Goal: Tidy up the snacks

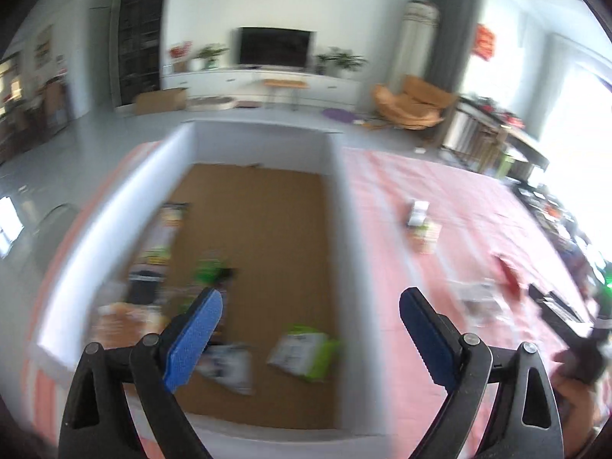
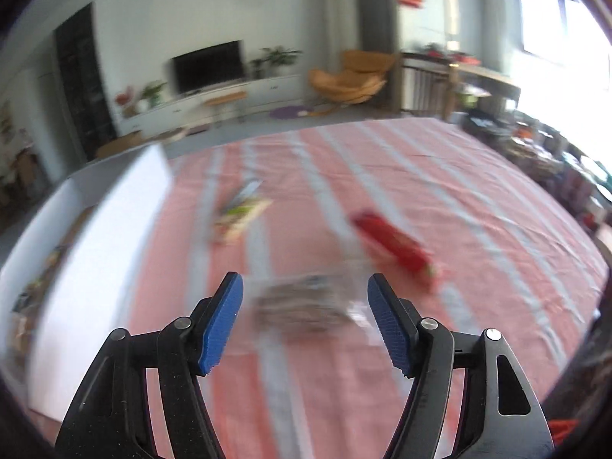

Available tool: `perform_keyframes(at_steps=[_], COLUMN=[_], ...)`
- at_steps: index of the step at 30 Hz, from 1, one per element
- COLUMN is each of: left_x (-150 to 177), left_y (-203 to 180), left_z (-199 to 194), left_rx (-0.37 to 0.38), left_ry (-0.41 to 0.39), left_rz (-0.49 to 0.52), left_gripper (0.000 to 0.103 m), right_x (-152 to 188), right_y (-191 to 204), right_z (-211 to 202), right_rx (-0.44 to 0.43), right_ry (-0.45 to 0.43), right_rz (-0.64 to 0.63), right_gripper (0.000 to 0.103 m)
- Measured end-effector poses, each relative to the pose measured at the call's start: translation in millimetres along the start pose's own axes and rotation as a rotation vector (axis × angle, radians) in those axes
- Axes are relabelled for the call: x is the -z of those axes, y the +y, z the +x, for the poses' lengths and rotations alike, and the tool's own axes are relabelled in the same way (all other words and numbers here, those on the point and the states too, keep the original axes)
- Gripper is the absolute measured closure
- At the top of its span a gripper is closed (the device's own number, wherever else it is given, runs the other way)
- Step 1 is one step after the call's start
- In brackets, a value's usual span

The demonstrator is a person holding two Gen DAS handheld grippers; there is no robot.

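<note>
Left gripper (image 1: 310,306) above box (image 1: 340,206); fingers apart.

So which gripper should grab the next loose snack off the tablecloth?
Right. The right gripper is open with a blurred silvery packet on the cloth between its fingers, the red packet just beyond. The left gripper, also open, hangs over the white box.
</note>
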State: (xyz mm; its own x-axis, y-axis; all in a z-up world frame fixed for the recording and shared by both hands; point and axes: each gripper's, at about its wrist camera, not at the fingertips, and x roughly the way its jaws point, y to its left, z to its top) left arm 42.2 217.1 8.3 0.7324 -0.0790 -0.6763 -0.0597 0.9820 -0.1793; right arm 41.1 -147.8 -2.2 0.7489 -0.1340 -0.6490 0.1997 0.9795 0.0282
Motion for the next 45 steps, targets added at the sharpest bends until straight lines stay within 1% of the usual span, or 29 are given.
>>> perform_keyframes(at_steps=[2, 4, 5, 6, 7, 8, 9, 11, 13, 14, 16, 20, 22, 23, 24, 32, 38, 45], left_x=[6, 13, 18, 22, 27, 34, 42, 56, 68, 76, 84, 91, 92, 93, 93, 90, 90, 90], left_y=[-44, -83, -101, -118, -135, -146, -155, -171, -178, -176, -175, -163, -158, -157, -156, -153, -154, -154], left_z=[-1, 6, 14, 24, 36, 50, 64, 88, 109, 116, 136, 158, 167, 167, 166, 162, 162, 162], left_rx=[0.108, 0.197, 0.227, 0.248, 0.263, 0.26, 0.236, 0.18, 0.122, 0.103, 0.065, 0.014, 0.012, -0.003, -0.001, -0.001, -0.001, -0.001], left_ry=[0.015, 0.049, 0.08, 0.11, 0.132, 0.152, 0.173, 0.189, 0.199, 0.206, 0.209, 0.225, 0.237, 0.217, 0.214, 0.213, 0.213, 0.213], left_rz=[0.067, 0.129, 0.154, 0.174, 0.194, 0.212, 0.227, 0.255, 0.277, 0.286, 0.291, 0.271, 0.25, 0.26, 0.259, 0.26, 0.26, 0.26], left_gripper=[0.002, 0.002, 0.002, 0.002, 0.002, 0.002, 0.002, 0.002, 0.002, 0.002, 0.002, 0.002, 0.002, 0.001, 0.001, 0.0, 0.0, 0.0], right_x=[10, 15, 16, 17, 18, 18, 19, 21, 23, 24, 24, 28, 29, 30, 30, 35, 36, 37], right_y=[-45, -77, -92, -107, -116, -120, -120, -120, -118, -119, -122, -123, -122, -121, -121, -122, -117, -118], right_z=[10, 18, 20, 20, 19, 17, 18, 22, 32, 32, 43, 48, 51, 52, 53, 70, 72, 72], right_rx=[0.135, 0.222, 0.235, 0.21, 0.197, 0.212, 0.226, 0.202, 0.191, 0.194, 0.191, 0.179, 0.173, 0.169, 0.166, 0.142, 0.147, 0.131], right_ry=[0.011, 0.015, 0.032, 0.045, 0.042, 0.037, 0.039, 0.068, 0.091, 0.091, 0.088, 0.095, 0.102, 0.106, 0.111, 0.186, 0.187, 0.187], right_rz=[0.079, 0.132, 0.21, 0.298, 0.345, 0.357, 0.359, 0.371, 0.381, 0.39, 0.412, 0.422, 0.418, 0.416, 0.416, 0.452, 0.431, 0.433], right_gripper=[0.032, 0.032, 0.032, 0.031, 0.031, 0.031, 0.031, 0.031, 0.032, 0.032, 0.032, 0.032, 0.032, 0.032, 0.032, 0.032, 0.029, 0.026])
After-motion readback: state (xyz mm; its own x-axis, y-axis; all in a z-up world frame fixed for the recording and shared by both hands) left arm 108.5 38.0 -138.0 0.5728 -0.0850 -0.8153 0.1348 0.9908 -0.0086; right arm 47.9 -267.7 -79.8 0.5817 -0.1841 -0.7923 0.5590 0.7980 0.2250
